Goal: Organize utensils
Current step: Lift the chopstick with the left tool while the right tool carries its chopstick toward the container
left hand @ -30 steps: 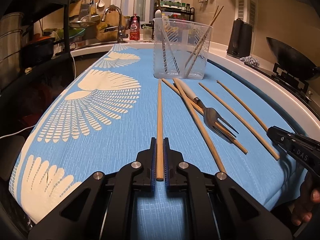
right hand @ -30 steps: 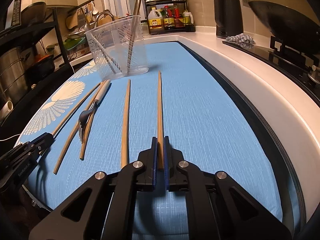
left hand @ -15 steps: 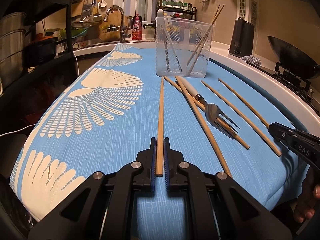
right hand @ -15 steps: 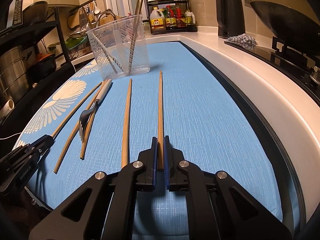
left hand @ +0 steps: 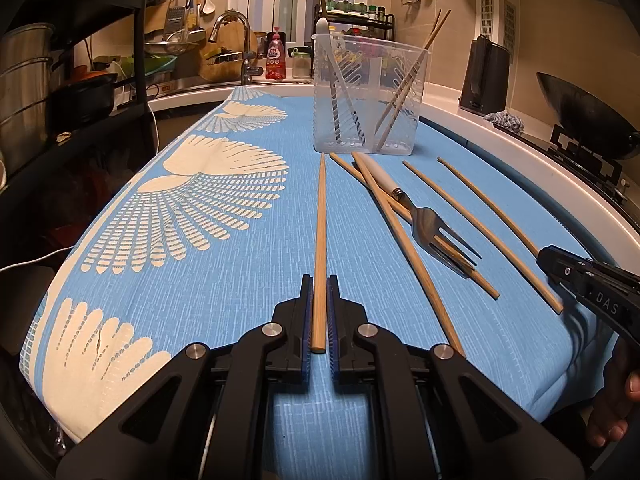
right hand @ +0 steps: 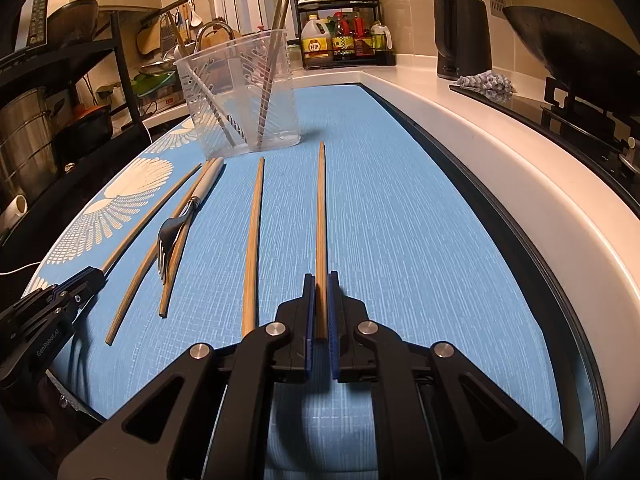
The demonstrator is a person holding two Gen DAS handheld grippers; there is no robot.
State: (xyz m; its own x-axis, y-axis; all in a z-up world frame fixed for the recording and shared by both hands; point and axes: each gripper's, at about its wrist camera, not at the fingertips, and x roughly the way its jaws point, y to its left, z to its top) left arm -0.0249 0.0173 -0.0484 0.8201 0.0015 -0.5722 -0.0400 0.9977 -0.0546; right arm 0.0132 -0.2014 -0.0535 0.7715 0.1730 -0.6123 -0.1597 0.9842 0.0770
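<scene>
Left gripper [left hand: 319,280] clamped on the near end of one chopstick [left hand: 320,216]; far tip close to the clear bin [left hand: 370,92], on its left side. Right gripper [right hand: 319,280] pinched tight on another stick [right hand: 321,208], pointing to the bin's right side. Both sticks low over the blue cloth [left hand: 248,280]; cannot tell if touching it. Between the two: more sticks flat on the cloth, one loose stick [right hand: 253,240] just beside the right gripper, and a fork [left hand: 424,216] with a white handle lying across two crossed sticks. Inside the bin: a pair of sticks leaning in one half, a white spoon [left hand: 326,40] leaning in the other. Behind the cloth on the right: black kettle [right hand: 462,34], wok [right hand: 568,46].
</scene>
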